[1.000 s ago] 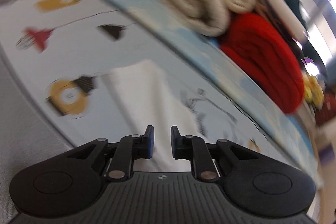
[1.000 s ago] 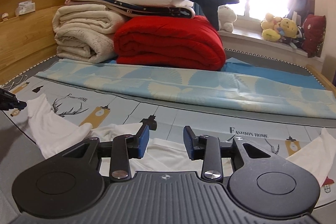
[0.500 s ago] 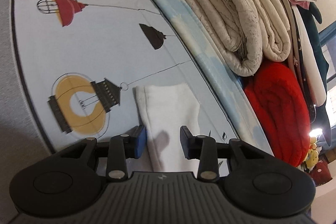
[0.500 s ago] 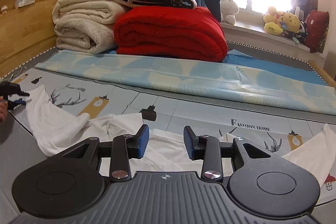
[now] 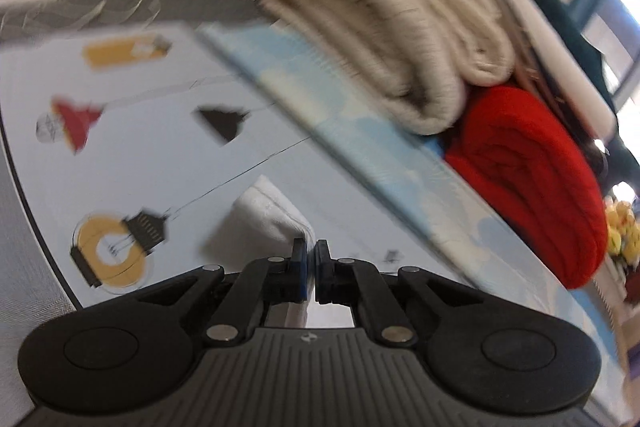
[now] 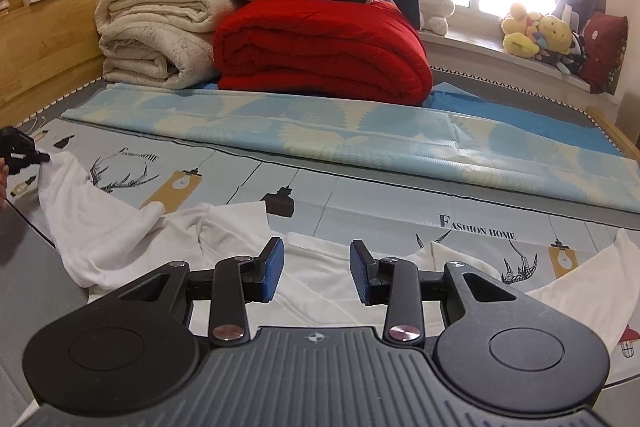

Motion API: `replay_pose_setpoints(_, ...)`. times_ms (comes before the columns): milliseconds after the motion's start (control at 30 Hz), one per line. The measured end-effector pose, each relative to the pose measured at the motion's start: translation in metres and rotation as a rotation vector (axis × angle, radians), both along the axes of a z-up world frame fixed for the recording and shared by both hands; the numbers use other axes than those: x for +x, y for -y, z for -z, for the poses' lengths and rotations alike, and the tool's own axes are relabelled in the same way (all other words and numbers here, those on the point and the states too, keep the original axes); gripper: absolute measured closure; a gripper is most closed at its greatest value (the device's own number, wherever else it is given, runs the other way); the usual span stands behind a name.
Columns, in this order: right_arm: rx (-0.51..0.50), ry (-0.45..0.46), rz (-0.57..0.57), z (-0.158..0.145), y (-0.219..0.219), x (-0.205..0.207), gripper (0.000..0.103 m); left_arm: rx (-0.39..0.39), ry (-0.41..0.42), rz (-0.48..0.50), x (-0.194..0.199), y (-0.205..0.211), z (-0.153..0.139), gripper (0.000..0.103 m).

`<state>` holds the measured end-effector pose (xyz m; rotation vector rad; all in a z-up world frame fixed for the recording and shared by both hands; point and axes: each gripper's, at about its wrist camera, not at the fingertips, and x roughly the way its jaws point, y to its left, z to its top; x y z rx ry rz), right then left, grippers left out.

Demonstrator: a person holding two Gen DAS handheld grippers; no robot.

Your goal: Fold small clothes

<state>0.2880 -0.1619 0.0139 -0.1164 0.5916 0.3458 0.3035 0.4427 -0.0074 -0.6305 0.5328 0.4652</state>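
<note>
A white long-sleeved shirt (image 6: 236, 227) lies spread on the printed mat (image 6: 400, 203), with one sleeve (image 6: 100, 219) stretched left and the other (image 6: 592, 279) right. My left gripper (image 5: 311, 255) is closing tight on the cuff of the left sleeve (image 5: 260, 215), pads pressing the cloth and lifting it slightly. In the right wrist view the left gripper (image 6: 24, 151) shows at the far left edge, gripping the sleeve end. My right gripper (image 6: 316, 267) hovers open just above the shirt's collar area, with nothing pinched between its blue pads.
Behind the mat lies a light-blue leaf-print sheet (image 6: 360, 139). A red quilt (image 6: 320, 47), cream blankets (image 6: 152, 39) and stacked bedding stand beyond it. A wooden headboard (image 6: 40, 39) runs along the left. Plush toys (image 6: 536, 35) sit on the windowsill.
The left gripper went from open around the sleeve cuff to shut on it, then rose and swung, raising the cuff. The right gripper has stayed put and open.
</note>
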Motion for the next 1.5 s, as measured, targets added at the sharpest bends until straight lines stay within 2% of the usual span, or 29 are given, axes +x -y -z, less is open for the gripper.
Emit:
replay_pose_setpoints(100, 0.021, -0.005, -0.005, -0.003, 0.001, 0.000, 0.065, 0.062, -0.021, 0.056, -0.001, 0.038, -0.037, 0.100)
replay_pose_setpoints(200, 0.047, -0.013, -0.016, -0.009, 0.003, -0.002, 0.072, 0.105, -0.016, 0.115, -0.014, 0.080, -0.074, 0.100)
replay_pose_setpoints(300, 0.070, 0.010, -0.018, -0.020, 0.004, -0.007, 0.073, 0.093, 0.011, 0.166, -0.036, 0.123, -0.104, 0.100)
replay_pose_setpoints(367, 0.089, 0.020, -0.014, -0.027, 0.006, -0.011, 0.073, 0.050, 0.031, 0.200, -0.044, 0.152, -0.118, 0.100)
replay_pose_setpoints(467, 0.114, 0.016, -0.005, -0.035, 0.013, -0.018, 0.073, 0.022, 0.059, 0.266, -0.049, 0.198, -0.127, 0.100)
replay_pose_setpoints(533, 0.112, 0.012, -0.013, -0.038, 0.017, -0.022, 0.073, 0.014, 0.077, 0.331, -0.051, 0.227, -0.122, 0.100)
replay_pose_setpoints(600, 0.093, 0.023, -0.021, -0.042, 0.021, -0.024, 0.073, 0.018, 0.052, 0.408, -0.048, 0.254, -0.109, 0.100)
replay_pose_setpoints(767, 0.102, 0.020, 0.020, -0.048, 0.046, -0.024, 0.073, 0.027, -0.156, 0.571, -0.020, 0.305, -0.066, 0.100)
replay_pose_setpoints(833, 0.113, -0.006, 0.045, -0.045, 0.057, -0.019, 0.073, 0.029, -0.214, 0.625, -0.009, 0.321, -0.050, 0.100)
replay_pose_setpoints(900, 0.106, -0.034, 0.067, -0.039, 0.065, -0.014, 0.073, 0.064, -0.242, 0.661, -0.003, 0.337, -0.040, 0.100)
replay_pose_setpoints(1067, 0.117, -0.105, 0.112, -0.024, 0.078, -0.003, 0.073, 0.061, -0.222, 0.757, 0.010, 0.374, -0.029, 0.100)
replay_pose_setpoints(1167, 0.141, -0.128, 0.138, -0.018, 0.084, 0.005, 0.073, -0.026, -0.165, 0.923, 0.008, 0.401, -0.035, 0.098)
replay_pose_setpoints(1200, 0.147, -0.139, 0.148, -0.016, 0.086, 0.009, 0.073, -0.062, -0.139, 0.992, 0.008, 0.405, -0.037, 0.094)
replay_pose_setpoints(1233, 0.155, -0.154, 0.158, -0.013, 0.088, 0.012, 0.072, -0.063, -0.113, 1.013, 0.008, 0.404, -0.041, 0.093)
replay_pose_setpoints(1300, 0.195, -0.196, 0.177, -0.007, 0.095, 0.021, 0.070, -0.045, -0.081, 0.952, 0.011, 0.388, -0.046, 0.088)
replay_pose_setpoints(1333, 0.218, -0.216, 0.190, -0.004, 0.099, 0.025, 0.069, -0.065, -0.079, 0.905, 0.015, 0.372, -0.046, 0.088)
replay_pose_setpoints(1400, 0.270, -0.263, 0.215, 0.004, 0.104, 0.033, 0.068, -0.110, -0.098, 0.811, 0.023, 0.340, -0.040, 0.087)
replay_pose_setpoints(1500, 0.329, -0.344, 0.207, 0.018, 0.103, 0.044, 0.065, -0.132, -0.151, 0.697, 0.030, 0.300, -0.029, 0.087)
